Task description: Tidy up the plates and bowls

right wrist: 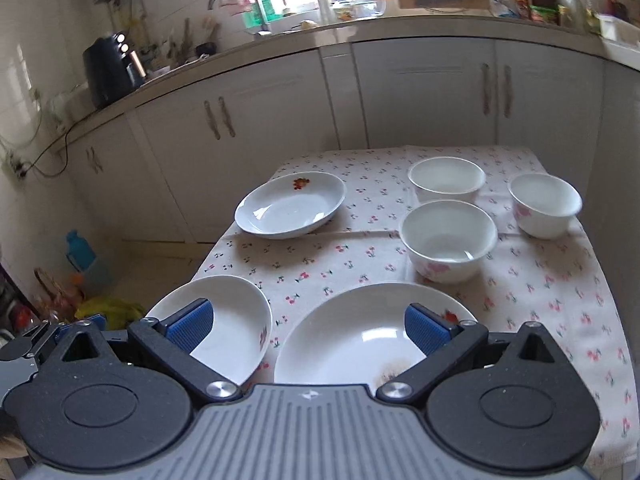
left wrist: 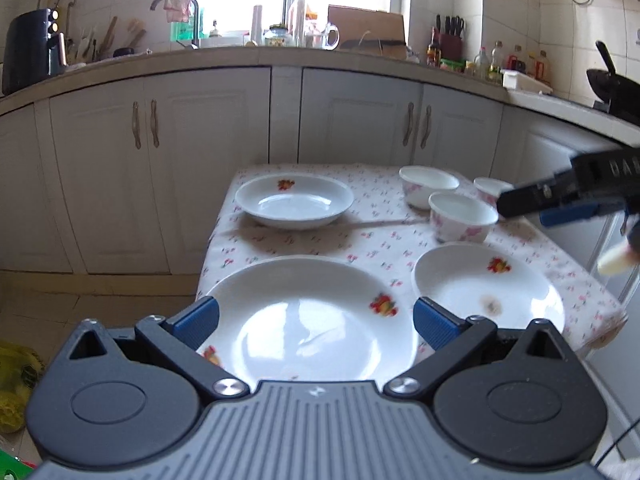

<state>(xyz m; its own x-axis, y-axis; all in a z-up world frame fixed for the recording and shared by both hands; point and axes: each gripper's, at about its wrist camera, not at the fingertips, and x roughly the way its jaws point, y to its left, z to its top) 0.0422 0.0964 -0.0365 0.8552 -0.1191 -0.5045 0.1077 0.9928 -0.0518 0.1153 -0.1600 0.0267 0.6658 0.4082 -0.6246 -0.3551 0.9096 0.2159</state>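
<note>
While three empty plates (right wrist: 290, 206) and three empty bowls (right wrist: 448, 240) are sitting unstacked on the cloth-covered worktop (right wrist: 320, 264), plates from seven to eleven o'clock and bowls toward one o'clock, the left claw (left wrist: 316, 320) and right claw (right wrist: 308, 328) are hovering wide open, gripping nothing, seemingly preparing to stack.

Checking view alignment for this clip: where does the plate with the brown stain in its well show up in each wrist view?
Left wrist: the stained plate sits lower right, just beyond the left gripper's right fingertip.
Right wrist: it lies bottom centre, partly between the right gripper's open fingers.
Shared landmark: the nearest pink-flowered bowl, right behind it in both views.
</note>
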